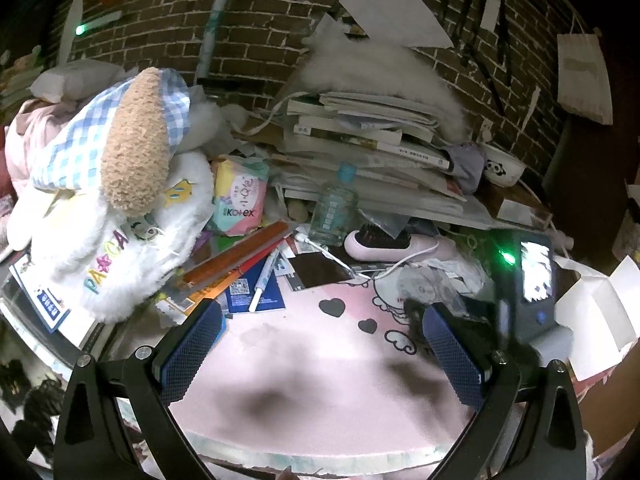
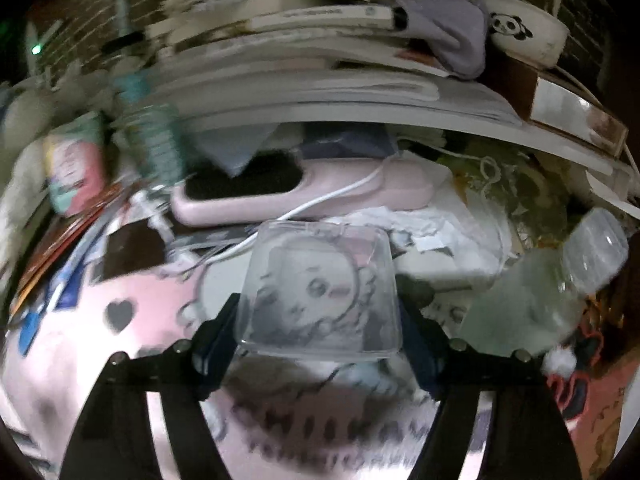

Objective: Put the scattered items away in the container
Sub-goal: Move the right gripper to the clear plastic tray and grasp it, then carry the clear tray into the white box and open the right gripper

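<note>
The right claw (image 2: 318, 332) has a clear plastic box (image 2: 320, 292) sitting between its fingers, low centre of the right wrist view. Looks like the pads are on its two side walls, so I'd call it pinched, though that frame is smeared enough that I wouldn't swear to how firm it is. The box spans the claw's gap crosswise and sticks out past the fingertips, up-frame. My guess is this is the container everything goes into.

The left claw (image 1: 324, 344) is spread wide with nothing in it, hanging over a bare patch of the pink mat (image 1: 320, 380) at the bottom of the left wrist view.

The loose stuff is all up-frame of both claws:
- pink hairbrush (image 2: 280, 196), lying long axis left to right just beyond the box, with a white cable (image 2: 320, 204) draped across it
- clear bottle with a blue cap (image 1: 334, 208), standing centre frame
- white pen (image 1: 264, 280) and a long orange ruler (image 1: 240, 256), centre left, both slanted
- pastel Kotex pack (image 1: 238, 200) just beside the plush toys (image 1: 120, 200) at left

The brush is nearest the right claw, but that one's busy, so I reckon the free left claw does the picking. The cable over the brush is what I'd expect to snag. The book stack (image 1: 360, 140) overhanging at the back crowds things too.
</note>
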Available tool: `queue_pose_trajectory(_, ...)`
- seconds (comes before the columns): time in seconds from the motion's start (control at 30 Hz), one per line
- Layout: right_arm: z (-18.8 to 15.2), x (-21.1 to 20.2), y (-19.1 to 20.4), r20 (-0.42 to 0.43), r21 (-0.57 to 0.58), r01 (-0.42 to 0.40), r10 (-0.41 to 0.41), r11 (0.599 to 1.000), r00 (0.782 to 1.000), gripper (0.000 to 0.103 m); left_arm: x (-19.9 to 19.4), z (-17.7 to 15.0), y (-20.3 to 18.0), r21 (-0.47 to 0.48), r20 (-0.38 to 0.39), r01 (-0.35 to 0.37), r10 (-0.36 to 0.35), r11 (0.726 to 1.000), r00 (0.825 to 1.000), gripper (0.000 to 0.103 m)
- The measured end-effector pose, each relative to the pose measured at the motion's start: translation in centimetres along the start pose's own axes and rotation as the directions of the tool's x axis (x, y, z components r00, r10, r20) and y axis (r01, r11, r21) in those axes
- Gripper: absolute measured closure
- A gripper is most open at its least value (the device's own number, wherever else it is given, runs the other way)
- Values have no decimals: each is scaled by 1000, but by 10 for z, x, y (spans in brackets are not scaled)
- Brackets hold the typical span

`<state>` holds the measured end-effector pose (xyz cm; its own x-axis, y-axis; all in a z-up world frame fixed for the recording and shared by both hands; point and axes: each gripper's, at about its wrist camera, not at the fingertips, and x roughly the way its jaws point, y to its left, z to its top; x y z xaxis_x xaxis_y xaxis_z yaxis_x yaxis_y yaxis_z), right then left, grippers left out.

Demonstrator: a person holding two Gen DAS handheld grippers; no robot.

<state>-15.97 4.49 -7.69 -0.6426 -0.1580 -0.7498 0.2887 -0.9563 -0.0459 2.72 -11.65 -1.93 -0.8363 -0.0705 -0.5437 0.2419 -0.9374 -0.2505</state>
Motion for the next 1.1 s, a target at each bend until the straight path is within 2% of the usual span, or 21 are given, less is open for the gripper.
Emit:
queue_pose_trajectory(0.1, -22, -25, 9, 4, -55, -65, 65, 996, 998, 31, 2, -2, -2, 18, -12, -12, 12, 1000, 1000, 2)
queue_pose_trajectory(0.2, -50, -48, 11, -2, -108, -98, 98, 989, 995, 31, 4, -4, -3, 20, -20, -10, 11, 1000, 1000, 2)
queue_pose_trajectory(0.3, -79, -71, 10, 9, -148, -101, 103, 984, 995, 31, 6, -6, -4, 15, -33, -8, 9, 1000, 999, 2)
queue_pose_trajectory(0.47, -103, -83, -2, 66, -162, -78, 89, 984, 994, 31, 16, -10, -13, 46, -81, -22, 25, 999, 996, 2)
queue_pose_trajectory(0.6, -106, -77, -8, 99, -159, -66, 83, 985, 992, 30, 21, -14, -19, 61, -100, -4, 10, 998, 995, 2)
queue_pose_trajectory(0.7, -105, -74, -9, 123, -145, -58, 76, 988, 989, 21, 20, -16, -23, 74, -86, -2, 9, 997, 996, 2)
queue_pose_trajectory(0.8, -106, -70, -13, 150, -127, -72, 91, 989, 985, 20, 18, -16, -27, 100, -71, -13, 20, 995, 997, 2)
queue_pose_trajectory(0.87, -105, -68, -16, 163, -109, -91, 108, 990, 981, 22, 17, -16, -29, 111, -66, -19, 26, 994, 997, 2)
queue_pose_trajectory(0.9, -105, -67, -16, 166, -106, -105, 121, 989, 979, 33, 17, -16, -30, 115, -62, -20, 28, 993, 998, 2)
queue_pose_trajectory(1.03, -101, -67, -15, 163, -111, -115, 132, 987, 978, 32, 16, -15, -32, 125, -49, -30, 36, 992, 998, 2)
queue_pose_trajectory(1.1, -99, -75, -13, 188, -123, -106, 128, 987, 974, 32, 15, -15, -33, 128, -47, -27, 33, 991, 998, 2)
